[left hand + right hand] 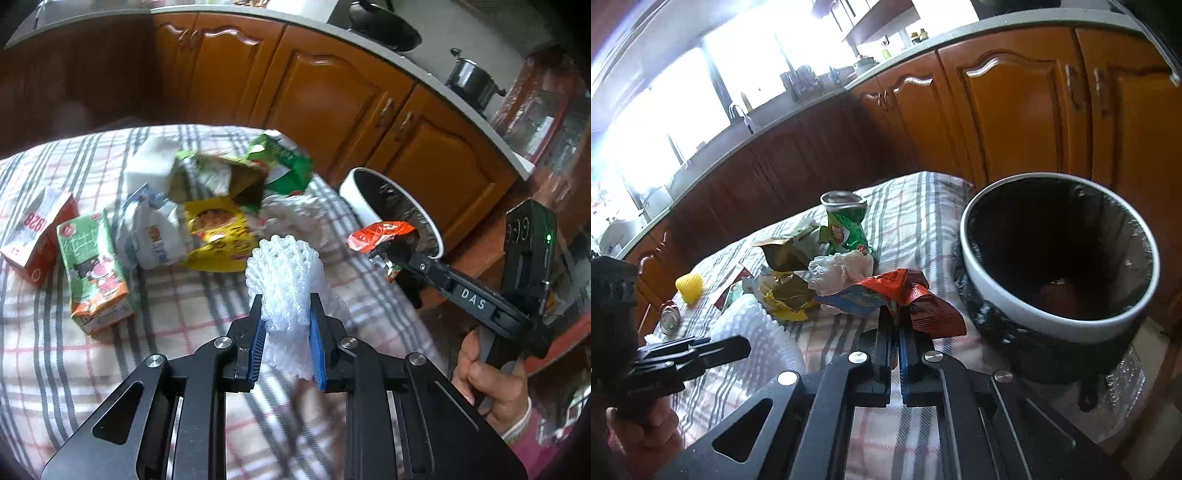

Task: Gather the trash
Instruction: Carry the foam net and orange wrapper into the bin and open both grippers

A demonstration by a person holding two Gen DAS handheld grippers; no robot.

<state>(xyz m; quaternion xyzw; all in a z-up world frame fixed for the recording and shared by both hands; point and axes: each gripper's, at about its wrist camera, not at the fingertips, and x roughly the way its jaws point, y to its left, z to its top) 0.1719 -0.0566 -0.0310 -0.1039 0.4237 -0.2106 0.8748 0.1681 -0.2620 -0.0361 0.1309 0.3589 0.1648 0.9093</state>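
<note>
Two jaws clamped: left gripper (286,325) on white foam netting (284,273), right gripper (895,325) on crumpled red wrapper (919,299).

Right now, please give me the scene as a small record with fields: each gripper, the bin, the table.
left gripper: shut on white foam net sleeve
right gripper: shut on crumpled red snack wrapper
bin: round white trash bin with black liner, beside table, right of wrapper
table: checked tablecloth
still on cloth: green juice carton, yellow snack bag, green crisp tube
</note>
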